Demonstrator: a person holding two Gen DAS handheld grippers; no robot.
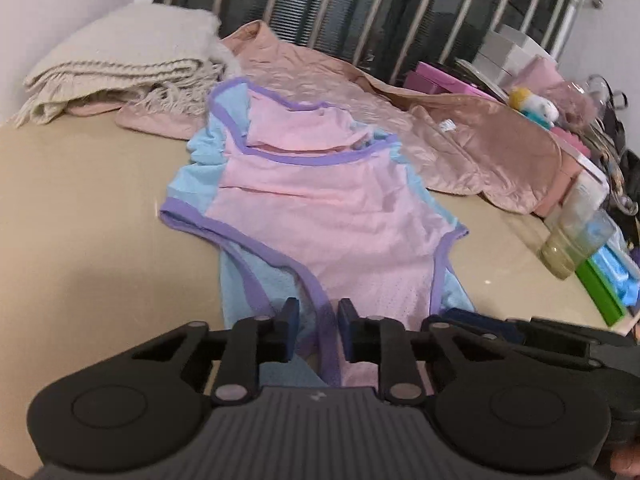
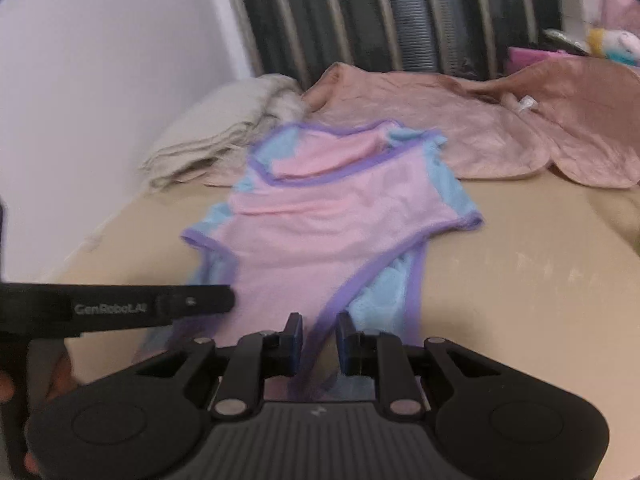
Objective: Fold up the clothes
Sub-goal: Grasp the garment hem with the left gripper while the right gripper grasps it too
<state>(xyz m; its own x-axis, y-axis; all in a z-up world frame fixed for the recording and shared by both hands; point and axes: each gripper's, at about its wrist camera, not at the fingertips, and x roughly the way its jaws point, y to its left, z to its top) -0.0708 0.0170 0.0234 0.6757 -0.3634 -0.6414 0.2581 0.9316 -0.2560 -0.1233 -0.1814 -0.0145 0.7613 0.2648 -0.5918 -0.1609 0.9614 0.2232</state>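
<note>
Nearest the left wrist camera, the left gripper (image 1: 319,312) is angling downward over the near strap of a pink, blue and purple-trimmed garment (image 1: 320,216), its jaws narrowed around the purple trim; whether the pads are pressing the cloth cannot be told. Beside it, the right gripper (image 2: 319,328) is tilting down likewise, jaws narrowed about the purple edge of the other strap, grip equally unclear. Spread flat, the garment is lying on a tan bed (image 1: 100,208), hem end away from the cameras. Beyond it are lying a folded beige blanket (image 1: 120,64) and a crumpled tan-pink cloth (image 1: 460,136). In the right wrist view, the left gripper's black body is crossing the lower left.
</note>
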